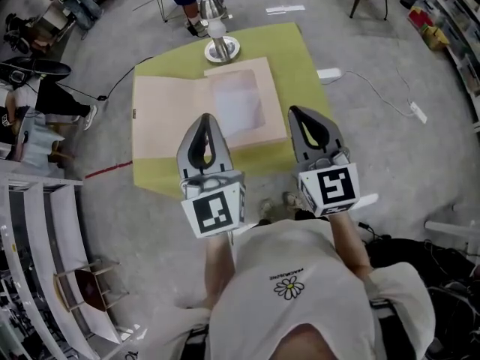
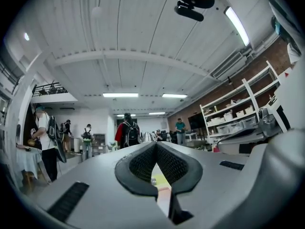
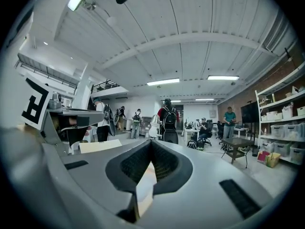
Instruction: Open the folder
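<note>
Folder (image 1: 169,115) lies spread flat on the green counter (image 1: 300,58), at twelve o'clock from your left gripper (image 1: 208,122) and right gripper (image 1: 298,115). Both sets of jaws are pinched together, holding nothing. The opening looks finished; next, you likely just draw back toward six o'clock.

Pale pink folder (image 1: 199,111) lying open and flat on the yellow-green table, translucent sleeve on its right leaf

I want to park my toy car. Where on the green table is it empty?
The table is bare along the right of the folder and at its near-left corner. The folder fills the middle; the metal stand crowds the far edge.
</note>
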